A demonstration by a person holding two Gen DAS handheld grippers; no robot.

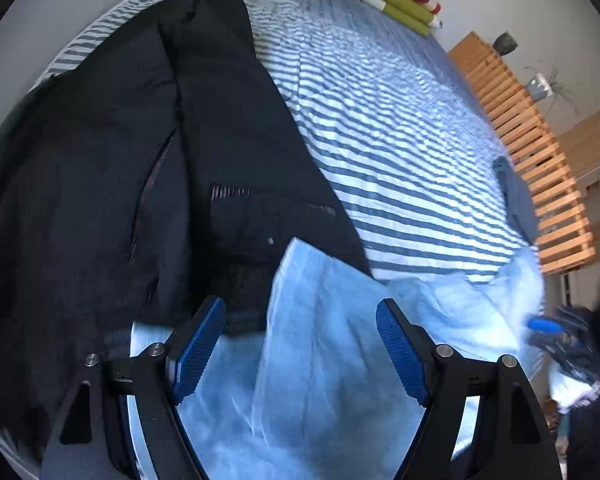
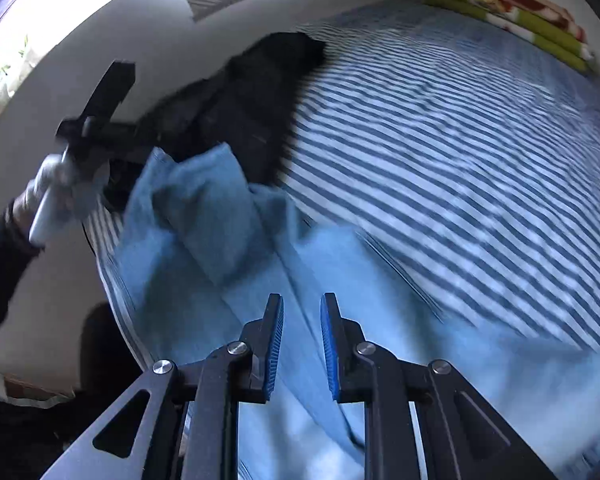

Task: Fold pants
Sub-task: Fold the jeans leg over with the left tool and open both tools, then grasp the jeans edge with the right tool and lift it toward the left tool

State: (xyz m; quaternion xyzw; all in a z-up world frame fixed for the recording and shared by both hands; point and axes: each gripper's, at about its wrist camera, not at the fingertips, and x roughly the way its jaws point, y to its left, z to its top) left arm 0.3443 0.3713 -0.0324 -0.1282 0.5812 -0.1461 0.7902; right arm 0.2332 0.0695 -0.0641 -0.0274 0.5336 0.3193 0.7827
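The light blue pants (image 1: 320,360) lie rumpled across the lower middle of both frames on the striped bed (image 1: 400,140), beside a black jacket (image 1: 140,140), while the left gripper (image 1: 300,352) gapes wide, released, and the right gripper (image 2: 302,344) hangs narrowly parted, empty, seemingly seeking fresh holds.

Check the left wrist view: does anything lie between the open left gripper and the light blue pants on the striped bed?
Nothing visible does. The left gripper has its jaws apart directly over the light blue pants, with only air between. The black garment lies beyond and to the side on the blue-and-white striped bedsheet, under one pants corner.
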